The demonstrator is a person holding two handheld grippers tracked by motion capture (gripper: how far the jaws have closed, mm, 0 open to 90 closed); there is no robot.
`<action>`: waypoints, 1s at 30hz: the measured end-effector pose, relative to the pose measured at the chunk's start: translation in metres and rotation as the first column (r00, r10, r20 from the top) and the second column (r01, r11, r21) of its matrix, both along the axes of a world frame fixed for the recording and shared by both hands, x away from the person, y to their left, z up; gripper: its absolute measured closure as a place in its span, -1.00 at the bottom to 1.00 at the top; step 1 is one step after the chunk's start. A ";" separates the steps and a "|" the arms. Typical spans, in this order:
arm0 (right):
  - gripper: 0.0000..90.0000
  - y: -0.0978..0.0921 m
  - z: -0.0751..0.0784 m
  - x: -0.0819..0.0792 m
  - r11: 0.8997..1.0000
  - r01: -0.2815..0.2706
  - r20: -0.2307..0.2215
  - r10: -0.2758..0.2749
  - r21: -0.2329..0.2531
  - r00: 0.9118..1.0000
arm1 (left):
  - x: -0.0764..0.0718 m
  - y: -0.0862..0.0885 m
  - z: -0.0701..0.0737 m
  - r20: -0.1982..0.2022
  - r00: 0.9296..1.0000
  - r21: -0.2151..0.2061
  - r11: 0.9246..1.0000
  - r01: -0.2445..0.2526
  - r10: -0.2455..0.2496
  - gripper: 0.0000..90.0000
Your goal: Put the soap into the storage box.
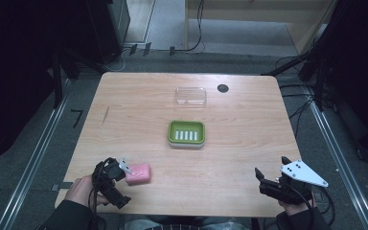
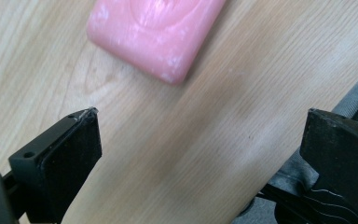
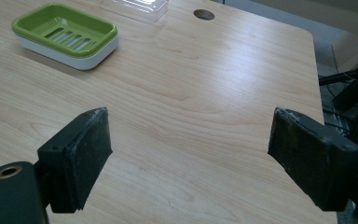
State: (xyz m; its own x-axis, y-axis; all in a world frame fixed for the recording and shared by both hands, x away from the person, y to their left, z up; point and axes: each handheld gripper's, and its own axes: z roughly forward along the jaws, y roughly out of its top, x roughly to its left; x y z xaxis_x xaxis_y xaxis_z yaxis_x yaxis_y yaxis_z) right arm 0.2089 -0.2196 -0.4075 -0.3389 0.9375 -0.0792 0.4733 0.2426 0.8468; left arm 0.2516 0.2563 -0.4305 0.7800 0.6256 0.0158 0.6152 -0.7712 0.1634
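We find the pink soap bar [image 1: 138, 174] lying near the desk's [image 1: 249, 143] front left corner, just beside the left gripper [image 1: 109, 184], whose jaws stand wide apart and empty. The right gripper [image 1: 273, 179], at the front right edge, is likewise spread. The green soap dish [image 1: 186, 133] sits mid-desk; a clear lid [image 1: 190, 96] lies toward the far edge.

Dim room, lit pale wooden tabletop [image 1: 230, 158] from above.
Surroundings fall into near-black at the high view's sides. Soft glare sheens the wood in the right gripper view; the pink rectangular soap bar [image 2: 156, 32] is blurred up close, its glossy top catching highlights.
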 end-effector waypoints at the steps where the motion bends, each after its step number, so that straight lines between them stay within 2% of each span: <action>1: -0.70 0.000 0.000 0.000 1.000 0.000 0.000 0.000 -0.001 1.000 | 0.001 -0.001 0.001 -0.002 1.000 0.001 1.000 0.010 -0.010 -1.00; 3: -0.70 -0.001 0.000 0.000 1.000 0.001 -0.001 -0.001 -0.004 1.000 | 0.003 -0.004 0.001 0.008 1.000 -0.004 1.000 0.016 -0.016 -1.00; 9: -0.70 0.000 0.000 0.000 1.000 0.000 -0.004 0.000 -0.005 1.000 | 0.007 -0.006 0.000 0.002 0.999 0.001 0.999 0.040 -0.040 -1.00; 22: -0.70 0.000 0.000 0.001 1.000 -0.002 -0.003 0.002 -0.008 1.000 | 0.024 -0.009 0.003 0.000 0.998 0.058 0.996 0.064 -0.064 -1.00; 26: -0.70 0.001 0.000 0.001 1.000 0.000 -0.005 0.000 -0.008 1.000 | 0.028 -0.009 0.005 0.006 0.997 0.043 0.997 0.070 -0.071 -1.00; 28: -0.70 0.001 0.000 0.001 1.000 -0.002 -0.006 0.002 -0.009 1.000 | 0.031 -0.010 0.006 0.010 0.997 0.059 0.995 0.077 -0.077 -1.00; 30: -0.70 0.001 0.000 0.001 1.000 -0.003 -0.006 0.003 -0.010 1.000 | 0.034 -0.011 0.005 0.004 0.997 0.058 0.995 0.083 -0.083 -1.00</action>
State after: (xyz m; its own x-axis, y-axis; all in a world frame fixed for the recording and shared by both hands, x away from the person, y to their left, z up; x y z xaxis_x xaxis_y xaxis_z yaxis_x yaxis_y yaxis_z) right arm 0.2102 -0.2189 -0.4079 -0.3423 0.9356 -0.0866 0.4772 0.2524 0.8418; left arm 0.2857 0.2452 -0.4251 0.8290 0.5566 0.0551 0.5478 -0.8279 0.1204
